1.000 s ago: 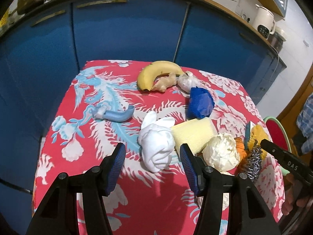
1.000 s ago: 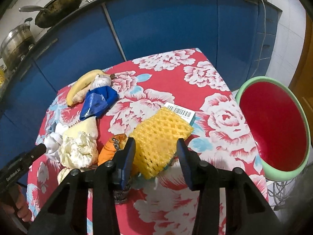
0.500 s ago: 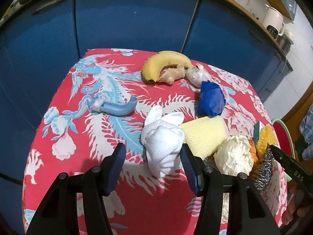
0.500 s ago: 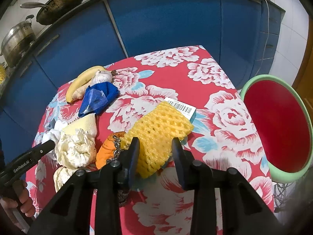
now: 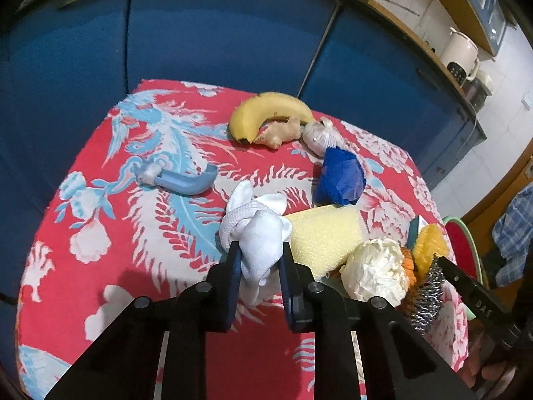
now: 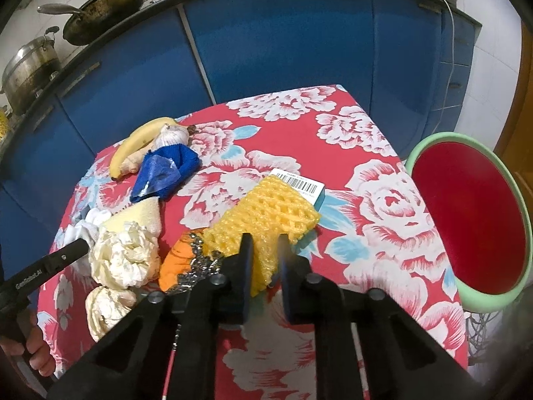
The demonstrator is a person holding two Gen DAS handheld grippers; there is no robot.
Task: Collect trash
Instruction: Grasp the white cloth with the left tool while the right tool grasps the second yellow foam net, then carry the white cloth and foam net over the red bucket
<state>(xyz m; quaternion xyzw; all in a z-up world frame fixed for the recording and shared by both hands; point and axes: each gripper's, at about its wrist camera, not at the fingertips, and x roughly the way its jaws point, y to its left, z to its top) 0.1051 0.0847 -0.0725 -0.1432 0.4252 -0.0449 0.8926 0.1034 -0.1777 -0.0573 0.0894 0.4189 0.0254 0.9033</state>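
Covering the table, a red floral cloth is backed by blue cabinets. On it, a white rag is pinched by the left gripper. Right of the rag, yellow foam netting is clamped by the right gripper (a red basin stands beyond the cloth's edge).

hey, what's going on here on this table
A person with a gripper in each hand is clearing trash off a red floral tablecloth. The left gripper is shut on a white cloth; the right gripper is shut on a yellow foam net. A red bin waits beside the table. Crumpled paper, a banana and other bits are still on the table.
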